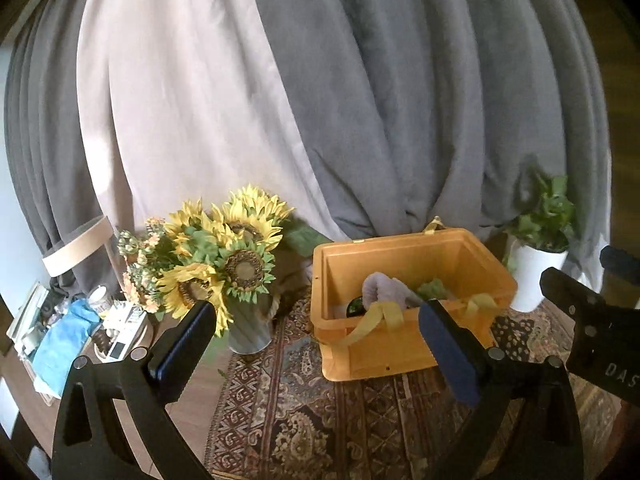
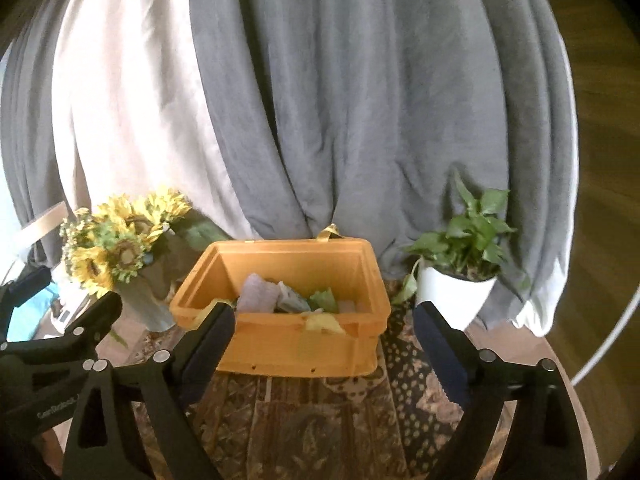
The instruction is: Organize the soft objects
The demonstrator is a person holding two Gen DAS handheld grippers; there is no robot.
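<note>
An orange plastic bin [image 1: 404, 252] [image 2: 296, 350] stands on a patterned rug. It holds soft things: a lilac cloth [image 1: 386, 288] [image 2: 258, 298], a green cloth [image 1: 432, 290] [image 2: 324, 300] and a yellow cloth [image 1: 380, 314] [image 2: 322, 322] draped over its front rim. My left gripper [image 1: 316, 328] is open and empty, in front of the bin's left side. My right gripper [image 2: 324, 338] is open and empty, in front of the bin. Each gripper shows at the other view's edge.
A vase of artificial sunflowers [image 1: 224, 256] [image 2: 120, 248] stands left of the bin. A potted green plant in a white pot [image 1: 540, 248] [image 2: 456, 280] stands to its right. Grey and pale curtains [image 1: 320, 100] hang behind. Clutter [image 1: 80, 328] lies at far left.
</note>
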